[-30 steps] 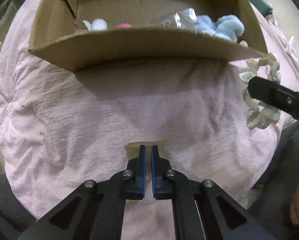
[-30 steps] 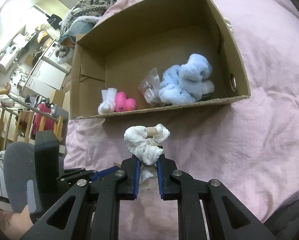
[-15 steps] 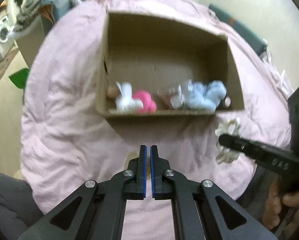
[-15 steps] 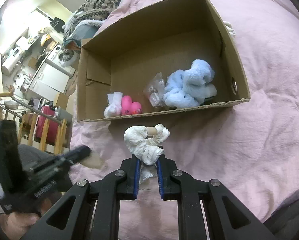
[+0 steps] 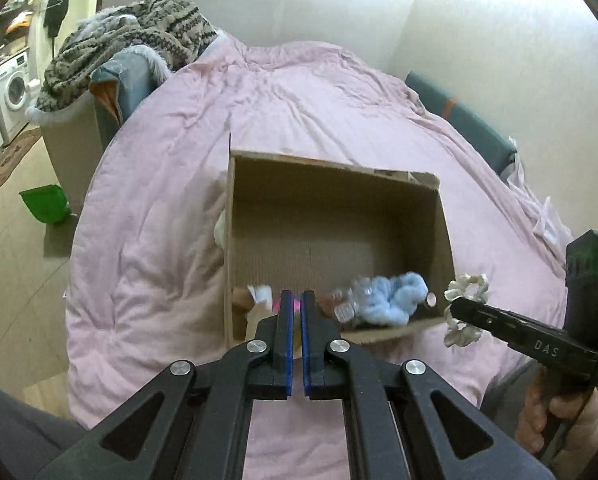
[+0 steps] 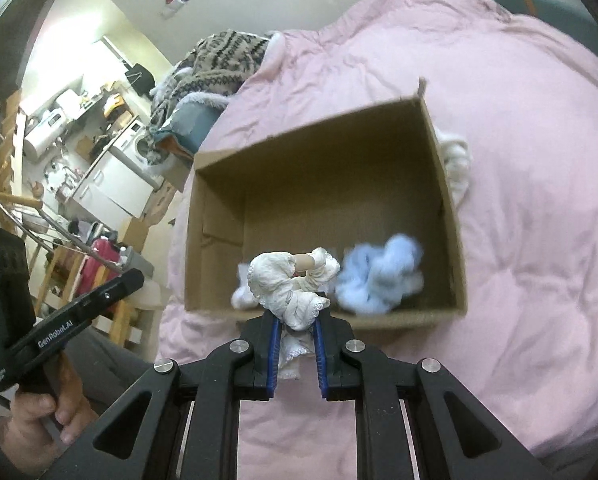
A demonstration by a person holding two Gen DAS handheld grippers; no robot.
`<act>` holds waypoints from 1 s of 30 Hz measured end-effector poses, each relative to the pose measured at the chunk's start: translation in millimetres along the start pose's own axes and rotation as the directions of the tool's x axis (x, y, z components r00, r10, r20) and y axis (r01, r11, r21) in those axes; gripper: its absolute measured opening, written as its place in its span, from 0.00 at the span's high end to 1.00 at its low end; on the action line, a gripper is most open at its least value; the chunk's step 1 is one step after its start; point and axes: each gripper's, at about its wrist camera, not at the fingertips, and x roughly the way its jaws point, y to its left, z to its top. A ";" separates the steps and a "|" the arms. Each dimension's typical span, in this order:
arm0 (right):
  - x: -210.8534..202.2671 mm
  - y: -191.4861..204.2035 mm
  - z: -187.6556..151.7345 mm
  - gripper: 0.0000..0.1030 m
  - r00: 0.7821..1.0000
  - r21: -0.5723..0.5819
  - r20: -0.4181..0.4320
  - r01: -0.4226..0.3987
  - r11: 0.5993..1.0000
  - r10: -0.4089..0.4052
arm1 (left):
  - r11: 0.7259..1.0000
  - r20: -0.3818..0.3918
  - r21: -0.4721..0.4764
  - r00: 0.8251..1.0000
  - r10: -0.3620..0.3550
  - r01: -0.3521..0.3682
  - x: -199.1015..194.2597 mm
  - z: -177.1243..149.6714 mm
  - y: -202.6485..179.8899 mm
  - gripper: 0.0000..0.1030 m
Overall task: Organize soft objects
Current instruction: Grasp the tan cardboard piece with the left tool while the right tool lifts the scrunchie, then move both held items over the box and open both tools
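Both raised since earlier, right gripper [image 6: 295, 320] pinching white scrunchie [image 6: 291, 288], left gripper [image 5: 295, 300] pressed together.

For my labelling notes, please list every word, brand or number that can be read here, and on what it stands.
"DAS": white letters on the right gripper body.
"GenRobot.AI": white letters on the left gripper body.
A small white mark near that handle's lower end is too small to read.

L gripper [image 5: 295, 300] fingers closed, empty; R gripper [image 5: 455, 310] grips white scrunchie [image 5: 465, 308] beside cardboard box [image 5: 339, 184].
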 end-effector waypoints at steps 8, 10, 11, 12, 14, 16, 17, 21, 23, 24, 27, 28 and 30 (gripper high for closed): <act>21.5 -5.7 28.3 0.84 1.000 -0.034 0.011 0.010 0.999 -0.010 | 1.000 -0.005 0.005 1.000 -0.016 0.016 31.4 20.2 -0.3 0.97; 31.9 -7.1 30.8 0.84 1.000 -0.039 0.002 0.010 0.999 -0.010 | 1.000 -0.008 0.014 1.000 -0.014 0.014 42.0 22.3 -2.7 0.97; 37.4 -7.6 31.0 0.84 1.000 -0.043 -0.002 0.012 0.999 -0.012 | 1.000 0.001 0.025 1.000 -0.012 0.012 46.5 22.3 -4.6 0.97; 42.7 -8.1 30.4 0.84 1.000 -0.047 -0.007 0.014 0.999 -0.014 | 0.999 0.012 0.037 1.000 -0.011 0.010 50.9 22.1 -6.1 0.97; 50.6 -6.6 25.5 0.84 1.000 -0.055 -0.013 0.028 0.998 -0.028 | 0.999 0.011 0.052 1.000 -0.014 0.014 59.8 20.5 -8.1 0.97; 55.3 -5.3 23.2 0.84 0.999 -0.070 -0.010 0.051 0.996 -0.052 | 0.998 0.010 0.067 1.000 -0.005 0.005 67.8 16.5 -8.6 0.97; 56.9 -2.7 20.1 0.84 0.998 -0.082 -0.009 0.069 0.994 -0.070 | 0.997 0.002 0.074 1.000 0.009 -0.009 73.0 14.0 -9.0 0.97; 64.7 -2.1 14.9 0.84 0.996 -0.094 -0.033 0.077 0.993 -0.080 | 0.999 -0.032 0.051 0.999 0.017 -0.015 87.0 7.5 -6.1 0.97; 69.4 -0.8 10.6 0.84 0.994 -0.116 -0.048 0.089 0.989 -0.095 | 0.997 -0.031 0.074 0.999 0.036 -0.033 89.8 5.2 -8.9 0.97; 71.7 -0.7 8.6 0.84 0.993 -0.119 -0.058 0.091 0.989 -0.099 | 0.996 -0.032 0.082 0.999 0.041 -0.039 90.6 4.0 -10.2 0.97; 76.4 -1.3 4.4 0.84 0.992 -0.122 -0.078 0.086 0.989 -0.096 | 0.996 -0.042 0.084 0.999 0.033 -0.029 91.6 -0.1 -11.6 0.97; 76.9 -0.8 3.6 0.84 0.992 -0.126 -0.082 0.088 0.988 -0.099 | 0.996 -0.043 0.087 0.999 0.031 -0.028 91.6 -1.7 -12.2 0.97; 78.7 -0.1 3.0 0.84 0.991 -0.130 -0.086 0.088 0.988 -0.100 | 0.994 -0.040 0.102 0.999 0.035 -0.031 90.9 -6.1 -13.6 0.97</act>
